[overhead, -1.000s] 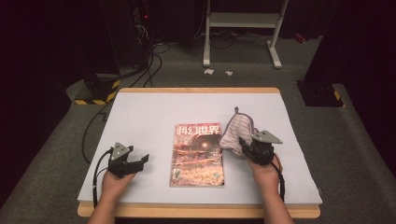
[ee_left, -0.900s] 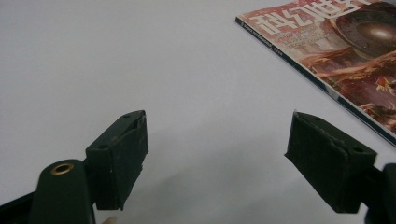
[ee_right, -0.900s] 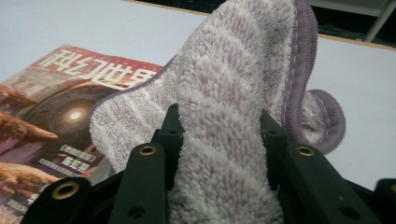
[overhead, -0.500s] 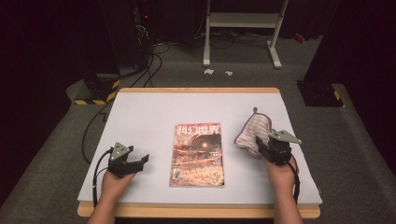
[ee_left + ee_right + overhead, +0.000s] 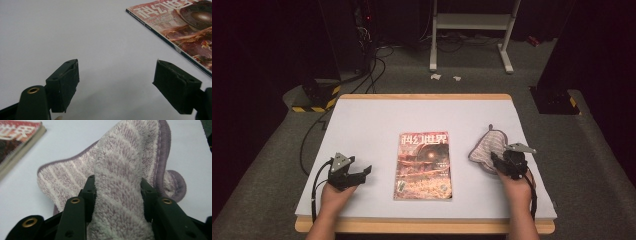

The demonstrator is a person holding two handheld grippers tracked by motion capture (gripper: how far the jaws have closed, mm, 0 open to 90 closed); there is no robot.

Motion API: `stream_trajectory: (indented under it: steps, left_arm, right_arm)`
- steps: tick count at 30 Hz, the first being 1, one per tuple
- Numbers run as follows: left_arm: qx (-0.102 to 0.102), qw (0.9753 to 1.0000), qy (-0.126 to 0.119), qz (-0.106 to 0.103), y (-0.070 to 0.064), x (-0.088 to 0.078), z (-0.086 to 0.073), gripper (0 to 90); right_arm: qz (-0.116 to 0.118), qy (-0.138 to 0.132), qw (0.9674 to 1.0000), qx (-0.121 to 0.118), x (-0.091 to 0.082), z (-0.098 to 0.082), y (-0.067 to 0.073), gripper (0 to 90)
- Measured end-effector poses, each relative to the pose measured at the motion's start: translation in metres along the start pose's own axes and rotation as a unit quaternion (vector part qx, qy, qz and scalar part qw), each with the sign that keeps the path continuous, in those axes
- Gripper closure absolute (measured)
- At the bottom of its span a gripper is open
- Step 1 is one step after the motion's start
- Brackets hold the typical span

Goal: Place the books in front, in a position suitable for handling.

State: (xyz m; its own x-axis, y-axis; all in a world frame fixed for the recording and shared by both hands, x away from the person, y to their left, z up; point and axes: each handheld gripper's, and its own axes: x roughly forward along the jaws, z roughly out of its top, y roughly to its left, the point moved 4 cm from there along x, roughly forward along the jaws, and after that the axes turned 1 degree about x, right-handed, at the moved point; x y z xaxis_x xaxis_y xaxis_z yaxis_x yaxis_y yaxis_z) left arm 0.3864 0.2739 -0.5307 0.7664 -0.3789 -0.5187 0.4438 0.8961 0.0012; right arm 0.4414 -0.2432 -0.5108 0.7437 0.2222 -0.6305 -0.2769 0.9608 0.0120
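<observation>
— Starting at the left, what did you see?

— The left tool [image 5: 354,173] rested near the front edge of the white worktop [image 5: 377,117], its jaws standing wide apart with nothing between them.

— And the middle?

— A magazine [image 5: 423,166] with a red cover lay flat there, well apart from both tools.

— Then the right?

— The right tool [image 5: 498,162] was clamped on a fold of the striped purple cloth [image 5: 486,147], which bulged up between the jaws while the rest slumped on the worktop just right of the magazine. The jaws had just been opening a little, the cloth between them.

— What worried you?

— I judged the hold loose. If the jaws eased wider while the hand was off the surface, the plush fold could slip out and drop in a heap, perhaps over the worktop's right edge, which was near.

— And the room?

— Dark. Grey carpet [image 5: 272,165] around the worktop, cables [image 5: 372,65] trailing behind it, a white metal stand [image 5: 472,22] at the back, and a yellow-and-black striped block [image 5: 314,100] by the far left corner.
</observation>
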Motion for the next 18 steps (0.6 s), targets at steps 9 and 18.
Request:
stream_trajectory:
  steps: [9, 18]
  left_arm:
    - [0.001, 1.0000, 0.000, 0.000, 0.000, 0.000, 0.000, 20.8]
    - [0.001, 1.0000, 0.000, 0.000, 0.000, 0.000, 0.000, 20.8]
  right_arm:
    - [-0.006, 0.019, 0.9998, -0.009, 0.012, -0.009, -0.001, 54.8]
    - [-0.008, 0.015, 0.9999, 0.000, 0.012, -0.010, -0.001, 50.2]
